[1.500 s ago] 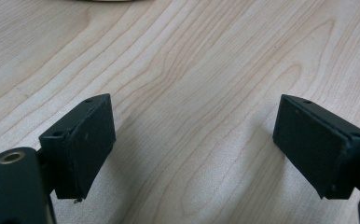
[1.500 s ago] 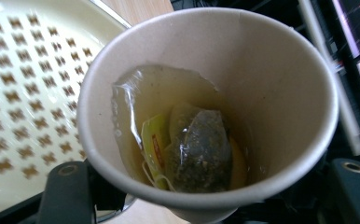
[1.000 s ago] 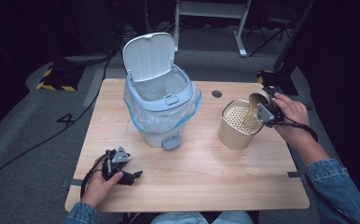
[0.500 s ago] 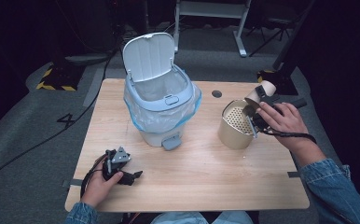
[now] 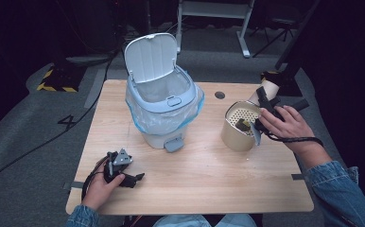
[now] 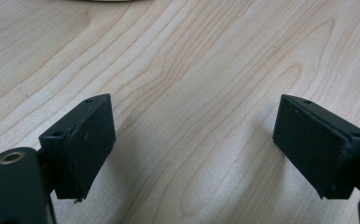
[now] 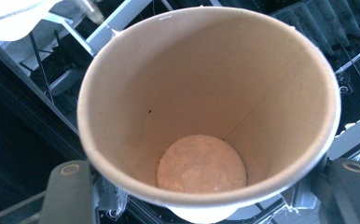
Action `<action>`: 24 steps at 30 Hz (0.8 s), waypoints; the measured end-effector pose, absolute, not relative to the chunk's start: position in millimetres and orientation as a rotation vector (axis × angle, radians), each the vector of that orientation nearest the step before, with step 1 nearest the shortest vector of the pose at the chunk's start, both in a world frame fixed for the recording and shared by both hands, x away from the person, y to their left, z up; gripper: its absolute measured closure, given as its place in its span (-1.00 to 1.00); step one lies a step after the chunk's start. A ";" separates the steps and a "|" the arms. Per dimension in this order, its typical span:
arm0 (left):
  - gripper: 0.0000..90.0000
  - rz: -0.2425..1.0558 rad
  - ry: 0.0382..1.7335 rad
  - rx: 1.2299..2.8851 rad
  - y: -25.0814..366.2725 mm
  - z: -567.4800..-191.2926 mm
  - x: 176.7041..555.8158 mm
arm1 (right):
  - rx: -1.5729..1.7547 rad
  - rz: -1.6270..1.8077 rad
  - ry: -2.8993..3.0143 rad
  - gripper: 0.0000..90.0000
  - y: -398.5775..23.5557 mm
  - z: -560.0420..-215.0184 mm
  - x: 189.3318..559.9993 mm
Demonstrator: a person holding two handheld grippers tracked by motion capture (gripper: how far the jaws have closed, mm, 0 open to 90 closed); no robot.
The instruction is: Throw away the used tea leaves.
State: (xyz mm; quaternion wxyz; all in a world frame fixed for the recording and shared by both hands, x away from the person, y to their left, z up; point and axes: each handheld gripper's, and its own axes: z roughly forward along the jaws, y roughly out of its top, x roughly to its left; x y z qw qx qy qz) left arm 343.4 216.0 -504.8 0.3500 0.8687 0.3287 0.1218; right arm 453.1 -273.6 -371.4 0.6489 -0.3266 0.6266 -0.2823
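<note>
**Q:** So, where is the paper cup, and what has hold of it?

**A:** Right of centre in the high view, the paper cup [image 5: 265, 93] sits in the right gripper [image 5: 265, 109], tilted beside the far rim of a tan cylindrical container [image 5: 235, 137]. In the right gripper view the cup's open mouth faces the camera; its inside is plain tan and its pale round bottom is bare. The two black jaws stand either side of its rim at the lower corners of the frame, pinching the cup between them.

**Q:** And the container?

**A:** It stands upright on the wooden table [image 5: 204, 179], with a perforated insert at its top and a small dark lump lying on that insert. The person's right hand [image 5: 284, 124] reaches in from the right edge, in a denim sleeve.

**Q:** What lies further out?

**A:** Centre of the frame, a pale blue pedal bin [image 5: 164, 101] stands with its lid tipped up and back, a clear bag folded over its rim and a foot pedal at its near base.

**Q:** The other hand?

**A:** At lower left, the left hand [image 5: 100, 187] rests on the table holding the left gripper [image 5: 135, 178], well apart from the bin. In the left gripper view its jaws are spread wide over bare wood grain, with nothing between them.
</note>
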 end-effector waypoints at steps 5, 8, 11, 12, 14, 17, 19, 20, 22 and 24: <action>-0.71 0.316 0.852 2.250 216.0 -504.8 343.4 | -0.737 -0.624 1.437 -0.27 -273.3 -370.5 453.4; -0.71 0.316 0.851 2.250 216.0 -504.8 343.4 | -0.671 -0.524 1.509 -0.28 -274.6 -368.5 454.7; -0.71 0.316 0.851 2.250 216.0 -504.8 343.4 | -0.581 -0.399 1.605 -0.29 -277.4 -361.3 457.8; -0.71 0.316 0.851 2.250 216.0 -504.8 343.4 | -0.539 -0.350 1.640 -0.29 -279.1 -359.2 458.6; -0.71 0.316 0.851 2.250 216.0 -504.8 343.4 | -0.442 -0.232 1.714 -0.29 -283.4 -354.6 460.8; -0.71 0.316 0.851 2.250 216.0 -504.8 343.4 | -0.318 -0.082 1.819 -0.30 -289.5 -347.8 463.3; -0.71 0.316 0.851 2.250 216.0 -504.8 343.4 | -0.227 0.034 1.888 -0.30 -293.4 -344.8 465.5; -0.71 0.316 0.851 2.250 216.0 -504.8 343.4 | -0.190 0.096 1.923 -0.30 -295.6 -343.0 467.4; -0.71 0.316 0.851 2.250 216.0 -504.8 343.4 | -0.072 0.225 1.995 -0.30 -300.4 -340.7 470.1; -0.71 0.316 0.851 2.250 216.0 -504.8 343.4 | 0.056 0.379 2.051 -0.31 -306.5 -339.4 473.1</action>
